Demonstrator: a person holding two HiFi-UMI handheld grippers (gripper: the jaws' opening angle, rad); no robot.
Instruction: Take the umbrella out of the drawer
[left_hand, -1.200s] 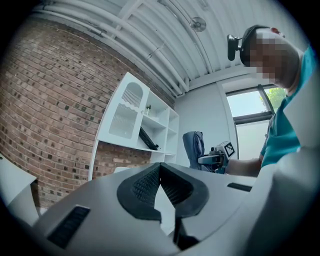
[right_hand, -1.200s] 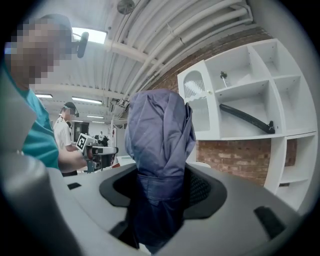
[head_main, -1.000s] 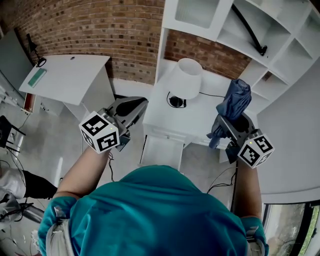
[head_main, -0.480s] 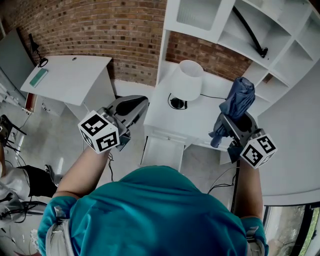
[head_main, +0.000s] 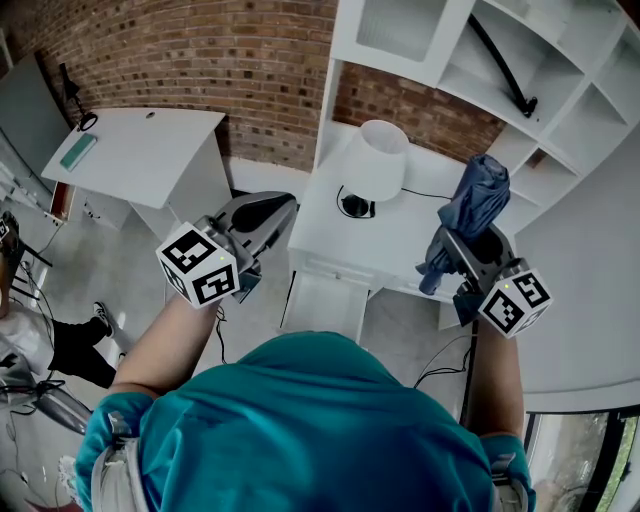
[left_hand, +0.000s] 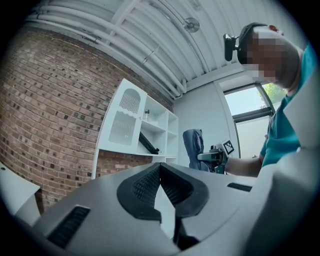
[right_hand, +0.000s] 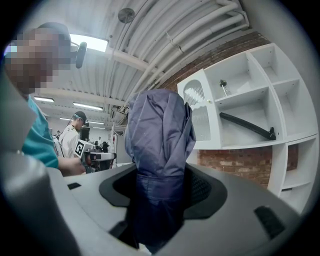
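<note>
Bystander's leg (head_main: 78, 347) shifted; right gripper (right_hand: 161, 192) still clamps umbrella (right_hand: 160, 132); left gripper (left_hand: 160, 169) closed.

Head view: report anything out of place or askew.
The drawer stands pulled out below the desk top. A black rod lies slanted across one shelf compartment. The blue umbrella is clamped upright in the right hand-held gripper. Nothing looks spilled or damaged.

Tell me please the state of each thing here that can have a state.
umbrella: folded, upright, out of the drawer.
drawer: pulled open.
right gripper: shut on the umbrella.
left gripper: shut, nothing between its jaws.
lamp: standing upright on the white unit.
</note>
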